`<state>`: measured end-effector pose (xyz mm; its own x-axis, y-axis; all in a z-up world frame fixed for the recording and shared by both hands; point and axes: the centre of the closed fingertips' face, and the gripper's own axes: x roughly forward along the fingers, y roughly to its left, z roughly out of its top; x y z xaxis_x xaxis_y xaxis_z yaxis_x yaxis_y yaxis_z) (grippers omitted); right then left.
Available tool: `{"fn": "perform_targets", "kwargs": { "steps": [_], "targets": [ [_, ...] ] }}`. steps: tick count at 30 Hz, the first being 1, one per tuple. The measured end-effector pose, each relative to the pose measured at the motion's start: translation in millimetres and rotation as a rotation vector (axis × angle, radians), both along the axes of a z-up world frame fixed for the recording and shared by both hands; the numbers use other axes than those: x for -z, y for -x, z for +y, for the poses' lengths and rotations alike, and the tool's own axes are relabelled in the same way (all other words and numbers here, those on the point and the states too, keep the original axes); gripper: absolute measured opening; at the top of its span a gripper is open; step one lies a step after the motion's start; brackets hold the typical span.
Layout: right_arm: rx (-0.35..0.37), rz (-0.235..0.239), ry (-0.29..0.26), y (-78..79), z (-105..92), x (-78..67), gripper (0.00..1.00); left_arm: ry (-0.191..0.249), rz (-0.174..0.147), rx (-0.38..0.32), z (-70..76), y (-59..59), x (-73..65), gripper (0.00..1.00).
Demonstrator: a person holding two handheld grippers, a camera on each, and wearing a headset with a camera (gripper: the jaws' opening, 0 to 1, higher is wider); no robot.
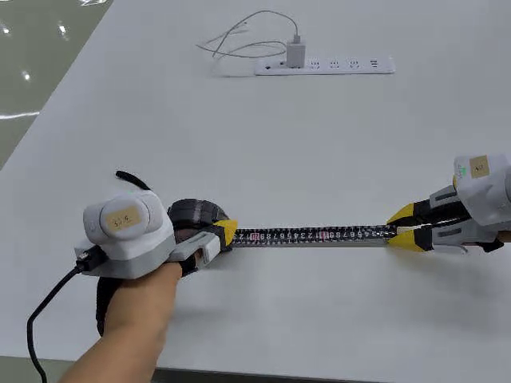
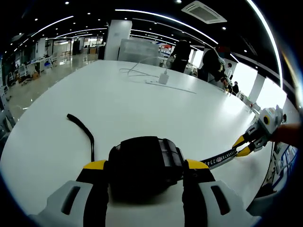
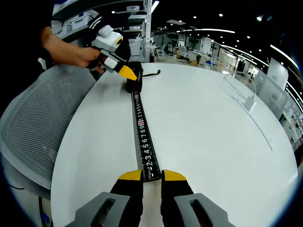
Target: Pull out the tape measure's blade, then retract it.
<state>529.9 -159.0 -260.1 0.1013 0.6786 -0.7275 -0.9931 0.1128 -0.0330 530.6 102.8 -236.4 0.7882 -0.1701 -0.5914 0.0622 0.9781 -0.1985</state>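
Observation:
The black tape measure case [image 1: 197, 215] rests on the white table, and my left gripper [image 1: 215, 236] is shut on it; in the left gripper view the case [image 2: 144, 163] sits between the yellow-tipped fingers [image 2: 96, 165]. Its blade [image 1: 315, 234] runs out flat to the right across the table, printed side up. My right gripper [image 1: 403, 227] is shut on the blade's end. In the right gripper view the blade [image 3: 142, 130] stretches from my right gripper [image 3: 151, 175] away to the case [image 3: 134, 85]. A black wrist strap [image 2: 83, 128] trails from the case.
A white power strip [image 1: 327, 65] with a charger plug [image 1: 295, 53] and a looped white cable [image 1: 239, 40] lies at the far side of the table. A black cord [image 1: 40, 315] hangs off the left gripper. A mesh chair back [image 3: 38, 127] stands beside the table.

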Motion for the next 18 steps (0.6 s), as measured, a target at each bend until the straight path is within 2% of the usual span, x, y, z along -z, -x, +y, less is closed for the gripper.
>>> {"fn": "perform_targets", "kwargs": {
  "steps": [18],
  "targets": [
    [0.0,-0.021,0.009,4.1,4.7,-0.3,0.09,-0.014,-0.008,0.01,1.7,-0.5,-0.6,0.55]
  ]
}}
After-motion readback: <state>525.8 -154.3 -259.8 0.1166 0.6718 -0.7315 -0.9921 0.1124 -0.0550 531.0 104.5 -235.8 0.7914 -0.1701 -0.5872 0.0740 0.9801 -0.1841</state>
